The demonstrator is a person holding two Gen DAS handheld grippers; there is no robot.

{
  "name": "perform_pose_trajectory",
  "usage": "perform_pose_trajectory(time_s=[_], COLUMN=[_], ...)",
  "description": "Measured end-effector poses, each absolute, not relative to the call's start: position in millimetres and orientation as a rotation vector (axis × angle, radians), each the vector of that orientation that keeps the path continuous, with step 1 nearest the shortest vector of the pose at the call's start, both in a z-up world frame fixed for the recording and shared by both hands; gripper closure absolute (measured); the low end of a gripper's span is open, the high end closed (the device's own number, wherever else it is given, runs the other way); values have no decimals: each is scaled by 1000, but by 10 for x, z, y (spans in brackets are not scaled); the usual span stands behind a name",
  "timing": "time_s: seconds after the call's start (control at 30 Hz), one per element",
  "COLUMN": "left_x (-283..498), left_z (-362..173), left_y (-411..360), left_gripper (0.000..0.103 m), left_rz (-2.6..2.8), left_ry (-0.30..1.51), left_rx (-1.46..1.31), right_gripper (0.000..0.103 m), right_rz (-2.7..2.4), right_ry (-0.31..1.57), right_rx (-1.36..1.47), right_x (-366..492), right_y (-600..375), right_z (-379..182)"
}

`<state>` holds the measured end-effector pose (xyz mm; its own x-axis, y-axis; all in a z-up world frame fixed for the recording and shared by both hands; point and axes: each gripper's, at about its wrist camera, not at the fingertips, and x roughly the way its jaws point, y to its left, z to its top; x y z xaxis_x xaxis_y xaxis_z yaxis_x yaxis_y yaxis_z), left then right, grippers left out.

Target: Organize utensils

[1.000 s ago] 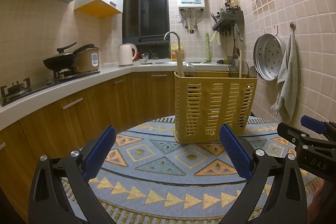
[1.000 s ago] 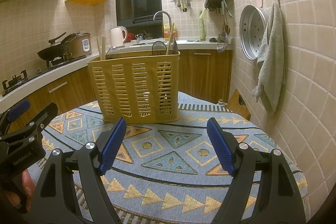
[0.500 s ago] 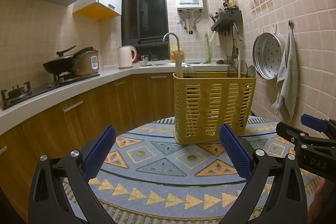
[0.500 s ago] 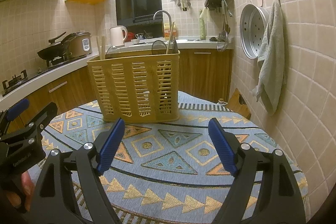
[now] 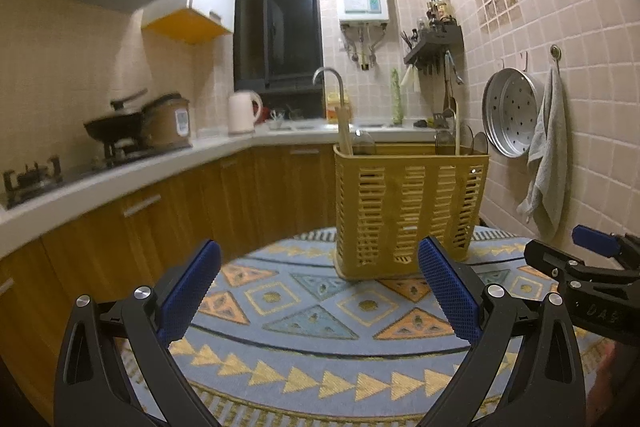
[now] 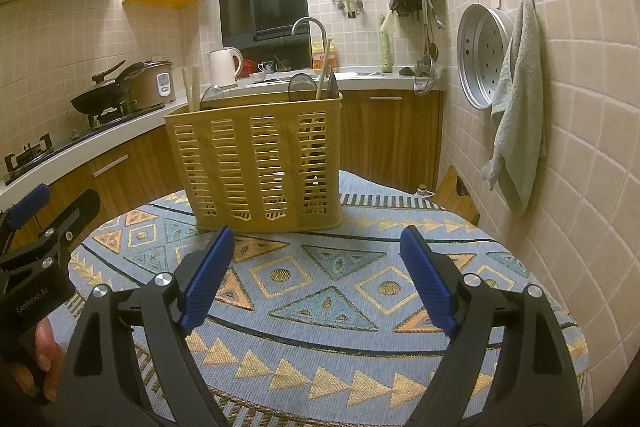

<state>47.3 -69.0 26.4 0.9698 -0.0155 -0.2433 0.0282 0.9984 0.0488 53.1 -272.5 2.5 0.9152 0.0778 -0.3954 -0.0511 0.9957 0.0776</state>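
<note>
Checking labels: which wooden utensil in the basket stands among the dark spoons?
The single pale stick at the right end; the chopstick pair stands at the left end.

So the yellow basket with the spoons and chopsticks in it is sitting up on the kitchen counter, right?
Not quite. The yellow basket does hold spoons and chopsticks, but it stands on the patterned tablecloth, in front of both open grippers, not on the kitchen counter. The right wrist view shows this best.

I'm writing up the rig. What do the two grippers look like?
Both match: the left gripper and the right gripper have black plastic arms with cut-out slots, silver round bolt heads and blue ribbed pads. White lettering marks each body's side. No cables or sleeves show.
</note>
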Motion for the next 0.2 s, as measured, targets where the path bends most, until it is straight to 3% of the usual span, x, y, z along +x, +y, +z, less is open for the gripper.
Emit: perform_pose_trajectory(time_s=[0.2], left_x=[518], left_z=[251], left_y=[-668], left_gripper=[7], left_rz=[-18], left_ry=[270], left_rx=[42], right_gripper=[22], right_rz=[66], right_ry=[411], right_rx=[68], right_x=[532], right_y=[-2727], right_z=[25])
